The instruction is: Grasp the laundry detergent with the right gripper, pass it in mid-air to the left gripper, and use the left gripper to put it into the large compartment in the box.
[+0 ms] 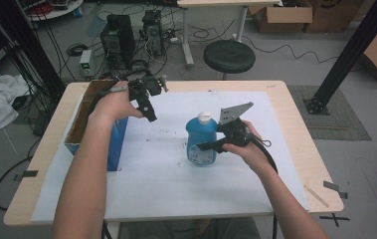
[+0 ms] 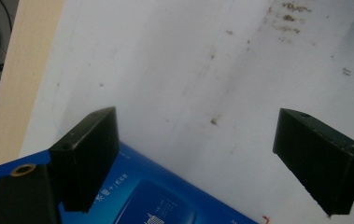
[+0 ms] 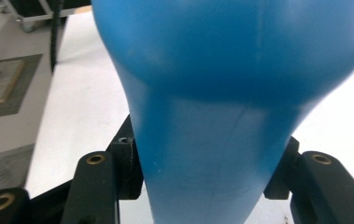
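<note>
A blue bottle [image 1: 201, 142] is being clamped between the jaws of the right tongs [image 1: 211, 145], just above the white-covered counter [image 1: 166, 174]. The left tongs [image 1: 148, 107] are being held apart and empty, with a blue box [image 2: 165, 200] just beneath them.

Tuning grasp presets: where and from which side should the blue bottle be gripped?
At the narrow waist of the blue bottle, from the side. It stands upright and bulges above and below there, so jaws seat without slipping, as the right gripper shows.
</note>
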